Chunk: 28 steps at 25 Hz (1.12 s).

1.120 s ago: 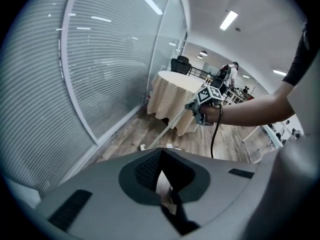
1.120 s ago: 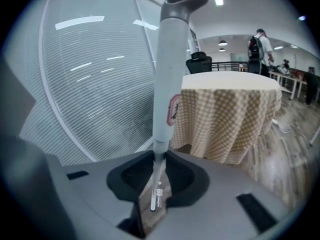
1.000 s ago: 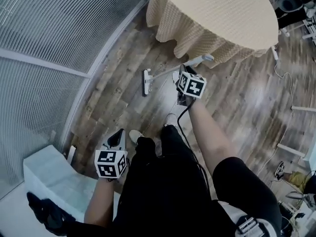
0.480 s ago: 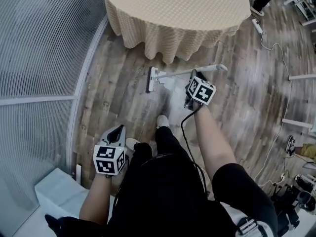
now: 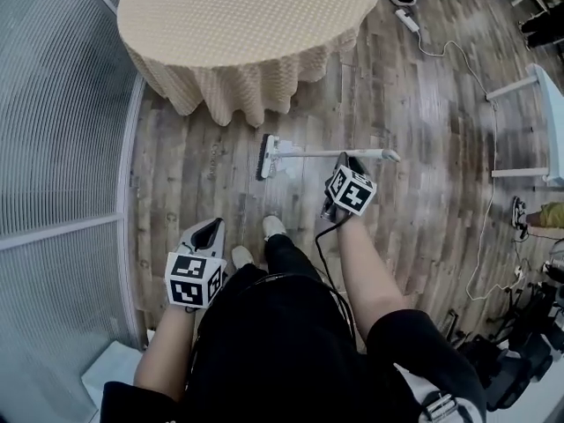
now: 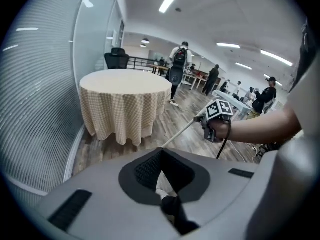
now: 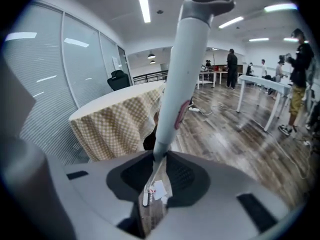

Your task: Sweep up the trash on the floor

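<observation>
Beige-clothed round table [image 5: 247, 16] just beyond head of white sweeper [image 5: 308, 153].

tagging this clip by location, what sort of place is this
Probably an open-plan office: a ribbed glass partition along one side, white desks across the wood-look floor, and strip lights on the ceiling.

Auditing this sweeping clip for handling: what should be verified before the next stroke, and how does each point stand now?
1. Right gripper shut on the white plastic sweeper handle: ok.
2. Left gripper free, fingers together on nothing: ok.
3. Flat white sweeper head down on the wood-plank floor: ok.
4. Sweeper head apart from the round table's beige checked cloth: ok.
5. Any trash ahead of the sweeper head: cannot tell, none can be made out.
</observation>
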Tool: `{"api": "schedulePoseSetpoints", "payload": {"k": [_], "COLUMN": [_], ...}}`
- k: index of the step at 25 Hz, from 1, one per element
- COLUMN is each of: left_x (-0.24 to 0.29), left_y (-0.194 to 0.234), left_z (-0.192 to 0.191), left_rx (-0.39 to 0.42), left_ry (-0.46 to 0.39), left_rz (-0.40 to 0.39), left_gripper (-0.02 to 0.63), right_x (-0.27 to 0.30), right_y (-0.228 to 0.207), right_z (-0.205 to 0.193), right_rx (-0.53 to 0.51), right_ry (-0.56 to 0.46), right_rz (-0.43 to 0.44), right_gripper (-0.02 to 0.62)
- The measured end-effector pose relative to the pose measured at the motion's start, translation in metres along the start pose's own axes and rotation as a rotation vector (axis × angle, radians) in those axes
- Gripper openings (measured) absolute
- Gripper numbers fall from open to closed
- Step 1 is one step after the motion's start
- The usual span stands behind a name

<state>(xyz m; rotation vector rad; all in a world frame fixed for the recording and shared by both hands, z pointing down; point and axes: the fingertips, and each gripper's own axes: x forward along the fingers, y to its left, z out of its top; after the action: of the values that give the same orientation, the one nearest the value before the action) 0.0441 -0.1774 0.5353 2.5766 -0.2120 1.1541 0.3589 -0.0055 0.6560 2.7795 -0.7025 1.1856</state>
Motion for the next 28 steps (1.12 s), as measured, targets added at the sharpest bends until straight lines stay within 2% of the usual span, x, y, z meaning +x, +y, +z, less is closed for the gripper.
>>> {"api": "schedulePoseSetpoints", "payload": {"k": [6,10,13,23,28], "left_x": [0.001,-0.003,-0.004,-0.014,-0.022], "left_y": [-0.013,-0.015,-0.017,-0.028,-0.037], "left_z": [0.002,0.012,0.017,0.033,0.031], "left_rx": [0.095,0.131,0.155,0.199,0.228], "left_ry": [0.02,0.0,-0.016,-0.071,-0.105], "left_rz": [-0.077,-0.102,-0.12,-0.167,-0.182], "left_gripper": [-0.002,-0.002,-0.002,-0.002,-0.002], "right_x": [-0.041,-0.062,-0.075,-0.104,-0.155], "right_y": [-0.054,-0.058,-0.046,0.019,0.048], "right_z": [-0.022,-0.028,-0.026,0.012,0.043], "right_rx": [0.143,0.133,0.089,-0.138,-0.276], "right_ry": [-0.019,-0.033,-0.049,-0.106,-0.186], "right_rz": [-0.122,-0.118,-0.105,0.036,0.137], "right_gripper": [0.089,0.087,0.086,0.084,0.083]}}
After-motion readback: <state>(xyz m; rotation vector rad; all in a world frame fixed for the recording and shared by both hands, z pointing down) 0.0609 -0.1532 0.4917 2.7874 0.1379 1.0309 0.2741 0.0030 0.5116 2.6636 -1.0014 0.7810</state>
